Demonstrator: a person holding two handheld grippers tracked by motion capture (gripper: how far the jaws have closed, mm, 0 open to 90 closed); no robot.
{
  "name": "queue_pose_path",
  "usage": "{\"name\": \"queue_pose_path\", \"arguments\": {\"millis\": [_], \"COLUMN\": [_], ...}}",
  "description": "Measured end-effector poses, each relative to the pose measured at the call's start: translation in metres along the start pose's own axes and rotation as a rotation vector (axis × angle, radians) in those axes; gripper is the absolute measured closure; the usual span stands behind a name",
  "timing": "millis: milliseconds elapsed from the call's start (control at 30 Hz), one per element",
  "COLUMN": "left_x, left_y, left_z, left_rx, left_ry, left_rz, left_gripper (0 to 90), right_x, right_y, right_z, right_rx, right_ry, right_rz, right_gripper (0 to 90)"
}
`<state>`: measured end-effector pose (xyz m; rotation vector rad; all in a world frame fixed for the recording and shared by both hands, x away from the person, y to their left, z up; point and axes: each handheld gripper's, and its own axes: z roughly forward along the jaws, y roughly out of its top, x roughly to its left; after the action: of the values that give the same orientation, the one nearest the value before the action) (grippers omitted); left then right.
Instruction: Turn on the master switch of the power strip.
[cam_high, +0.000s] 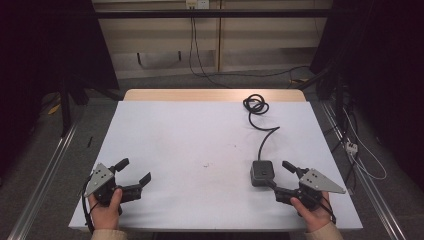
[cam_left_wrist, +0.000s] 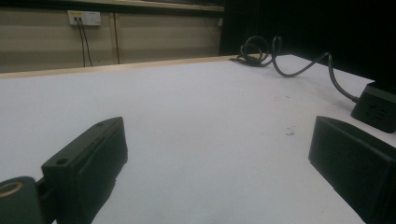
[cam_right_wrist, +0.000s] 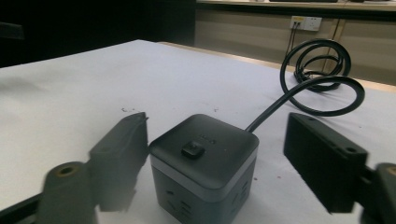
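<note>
Hands at near table edge, one gripper each. Right gripper (cam_high: 281, 173) closest to the job: jaws spread, straddling the cube power strip (cam_high: 262, 173) w/ one jaw at its left face, other off to the right w/ a gap showing in right gripper view. No squeeze visible yet on the cube (cam_right_wrist: 204, 163); left jaw maybe touching, can't tell for sure. Cube sits on white table (cam_high: 200, 135), right-front area, switch button up, socket face toward the camera. No real long axis on the cube itself; cord (cam_high: 260, 120) leaves its far side, runs away to a coil near far edge. So: thing dead ahead betw. the fingers, closing straight in looks enough. Left gripper (cam_high: 134, 170) well apart on left, jaws wide, nothing between. Beyond: wall sockets, floor cables.
</note>
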<state>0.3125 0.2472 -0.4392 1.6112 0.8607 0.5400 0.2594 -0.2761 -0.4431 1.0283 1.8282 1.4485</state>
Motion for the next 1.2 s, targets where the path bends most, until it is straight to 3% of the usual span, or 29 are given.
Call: {"name": "queue_pose_path", "arguments": {"millis": [300,567,833,1200], "left_x": [-0.0009,-0.0008,-0.0013,-0.0013], "left_y": [0.0002,0.0003,0.0002,0.0001], "left_z": [0.0006,0.0012,0.0024,0.0028], "left_rx": [0.003,0.005,0.005,0.010], "left_ry": [0.000,-0.003,-0.005,-0.007], "left_rz": [0.000,0.002,0.001,0.006], "left_gripper": [4.3,4.3,4.3,4.3], "right_x": [-0.0017,-0.0008,-0.0029,-0.0046], "right_y": [0.0025,0.0051,0.0063,0.0068], "right_z": [-0.0021,-0.0020,-0.0007,0.0029], "right_rx": [0.022,0.042,0.044,0.074], "right_ry": [0.032,0.043,0.060,0.067], "right_rz": [0.039,0.034,0.063,0.078], "right_gripper": [35.3,46.1,58.5,65.9]}}
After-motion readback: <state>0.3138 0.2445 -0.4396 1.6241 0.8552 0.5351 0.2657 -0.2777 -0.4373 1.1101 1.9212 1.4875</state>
